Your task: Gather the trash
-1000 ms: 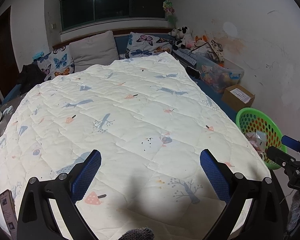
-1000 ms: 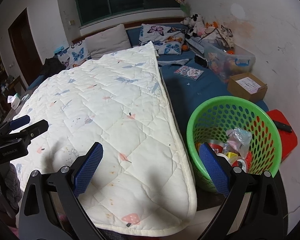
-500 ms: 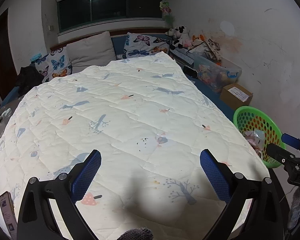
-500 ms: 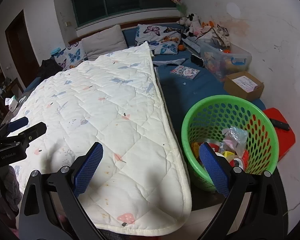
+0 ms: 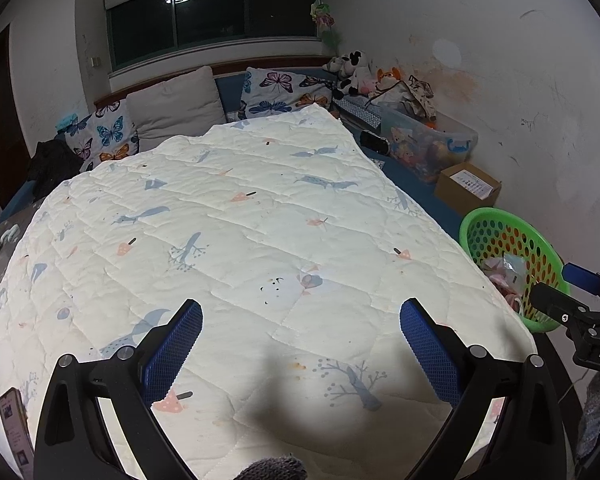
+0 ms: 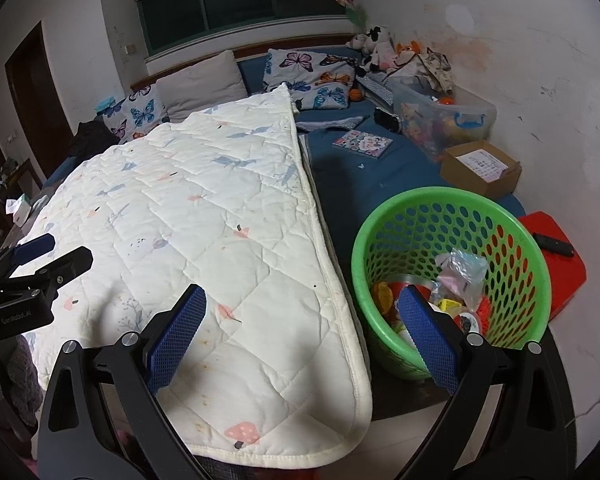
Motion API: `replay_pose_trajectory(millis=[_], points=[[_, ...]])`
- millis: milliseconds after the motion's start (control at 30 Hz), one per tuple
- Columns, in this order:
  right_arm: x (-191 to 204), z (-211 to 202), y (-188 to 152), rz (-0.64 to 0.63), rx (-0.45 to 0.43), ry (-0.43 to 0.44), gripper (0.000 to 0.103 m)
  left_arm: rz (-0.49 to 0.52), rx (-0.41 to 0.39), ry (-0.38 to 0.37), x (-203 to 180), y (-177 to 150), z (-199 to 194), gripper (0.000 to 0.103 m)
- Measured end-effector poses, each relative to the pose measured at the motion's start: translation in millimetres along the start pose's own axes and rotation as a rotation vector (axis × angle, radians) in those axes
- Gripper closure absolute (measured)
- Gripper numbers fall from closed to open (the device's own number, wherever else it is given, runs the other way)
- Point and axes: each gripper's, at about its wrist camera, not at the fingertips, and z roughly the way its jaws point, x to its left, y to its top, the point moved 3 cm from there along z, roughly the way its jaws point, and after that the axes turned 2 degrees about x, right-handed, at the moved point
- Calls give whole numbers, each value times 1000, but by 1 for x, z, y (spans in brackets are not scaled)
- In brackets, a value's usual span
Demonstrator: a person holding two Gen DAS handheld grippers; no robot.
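Green perforated plastic formed the basket (image 6: 452, 280) at the lower right of the right wrist view, standing on the dark blue mattress just beside the edge of the white quilt (image 6: 204, 216). The trash (image 6: 456, 292) lay inside it: a crinkled clear bag, small wrappers and something red, heaped on the bottom. These pieces looked light, soft and crushable, likely to slip or spring out of a loose pinch; a fold or bunched corner of the clear bag seemed the best place to take hold. The basket itself looked light and fairly stiff, and its rim offered the surest grip.

The right gripper (image 6: 300, 320) had its fingers spread wide with nothing between them, the right-hand pad showing in front of the basket's inner wall. The left gripper (image 5: 300, 332) was equally wide open and empty, hovering over the quilt near its lower edge.

The left wrist view showed only a slice of the basket (image 5: 512, 256) at the right edge, with pale wrappers barely readable inside. It did show a phone-like item (image 5: 14, 428) at the lower left corner, which the other view lacked. The right wrist view alone revealed the bare mattress in the upper right, a printed booklet (image 6: 362, 143), the open cardboard box (image 6: 480, 172) and a red stool (image 6: 556, 256) carrying a dark remote. No loose rubbish was visible on the quilt in either view.
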Motion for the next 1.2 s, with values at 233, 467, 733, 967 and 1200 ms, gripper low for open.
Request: replay_pose_trajectory(millis=[233,467,733,967,1200], points=[[0,0,0,-2,0,-2,7,3,-8,1,-5,0,-1,7],[-1,0,0,-1,-2,-5,7,4,-11,0,-7,0,-1,7],[-1,0,-1,-3,-1,-3,7,10,-23,4,-11,1,-3,7],[-1,0,-1,-3,-1,-5,7,1,-23,12,-11,2,-4,7],[-1,0,-2,-2,0,-3,7,-10,-18,19,-8,0,-3,7]])
